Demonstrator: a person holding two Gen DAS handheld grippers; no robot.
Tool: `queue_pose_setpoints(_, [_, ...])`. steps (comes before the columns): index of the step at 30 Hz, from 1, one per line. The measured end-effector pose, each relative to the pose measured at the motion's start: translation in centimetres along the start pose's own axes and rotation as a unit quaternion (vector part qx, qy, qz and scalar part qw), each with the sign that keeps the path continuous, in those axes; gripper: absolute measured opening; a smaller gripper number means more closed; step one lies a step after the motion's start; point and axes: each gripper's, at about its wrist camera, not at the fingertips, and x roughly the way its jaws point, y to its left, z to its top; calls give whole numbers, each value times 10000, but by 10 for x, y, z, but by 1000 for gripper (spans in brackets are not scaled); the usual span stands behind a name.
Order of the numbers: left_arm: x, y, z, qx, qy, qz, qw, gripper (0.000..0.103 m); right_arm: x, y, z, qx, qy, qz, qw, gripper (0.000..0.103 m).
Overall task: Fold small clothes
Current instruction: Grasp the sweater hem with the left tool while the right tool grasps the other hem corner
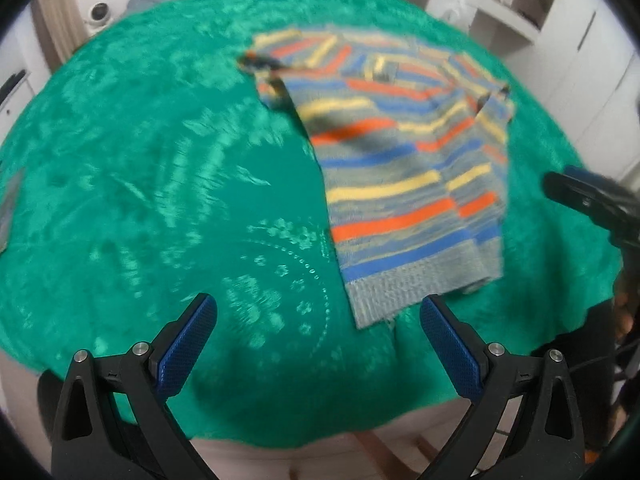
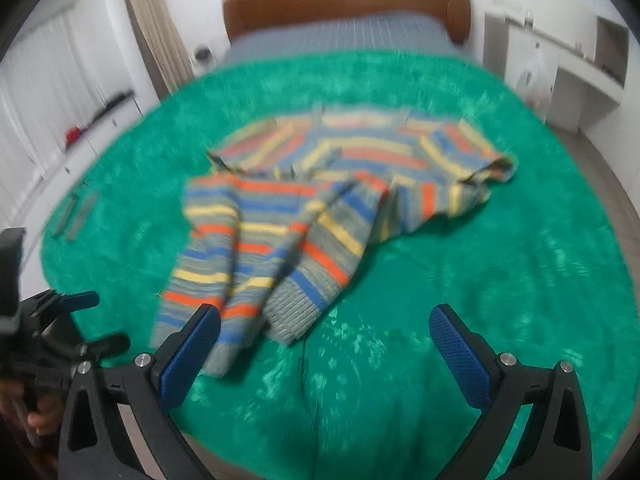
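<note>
- Striped sweater [image 1: 404,184] is lying partly folded, kinda rumpled, in the middle of the green blanket [image 1: 140,168].
- Left gripper [image 1: 318,344] and right gripper [image 2: 325,354] are both spread wide, holding nothing, hovering near the sweater's hem.
- Risk: pinching blanket fuzz along with the hem, or grabbing just one layer so the fold goes crooked.

- A bed [image 2: 340,32] with a brown wooden headboard [image 2: 344,4], covered by a green plush blanket [image 2: 480,280].
- A striped knit sweater [image 2: 304,208] lies on the blanket, partly folded.
- A small grey flat object [image 2: 78,212] lies near the blanket's left edge.
</note>
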Motion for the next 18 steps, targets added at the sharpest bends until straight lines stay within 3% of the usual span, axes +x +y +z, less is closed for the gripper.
queue_pose_setpoints(1, [6, -2, 0, 24, 54, 34, 10000, 101, 19, 3, 3, 32, 284, 77, 9996, 102])
queue_pose_setpoints(3, [18, -4, -1, 29, 87, -4, 10000, 97, 35, 8, 3, 101, 413, 291, 9987, 96])
queue_pose_setpoints(4, [23, -5, -1, 22, 126, -7, 9999, 92, 43, 10, 1, 68, 462, 383, 9982, 83])
queue_pose_setpoints(5, [28, -6, -1, 6, 190, -9, 9998, 74, 54, 12, 0, 31, 624, 488, 9969, 69])
queue_pose_setpoints(6, [31, -7, 0, -11, 237, -27, 9997, 59, 61, 11, 0, 98, 743, 605, 9954, 38])
queue_pose_setpoints(7, [30, -9, 0, -3, 198, -78, 9998, 52, 67, 4, -3, 339, 851, 893, 9918, 15])
queue_pose_setpoints(9, [21, -11, -1, 26, 91, -299, 9995, 3, 60, -7, -5, 601, 809, 1043, 9894, 9])
queue_pose_setpoints(14, [-16, 2, -20, -17, -158, -538, 9984, 2, -9, -44, -27, 843, 505, 940, 9907, 6])
queue_pose_setpoints(18, [-20, 22, -36, -205, -51, -404, 9990, 2, -27, -74, -56, 872, 771, 131, 9931, 7])
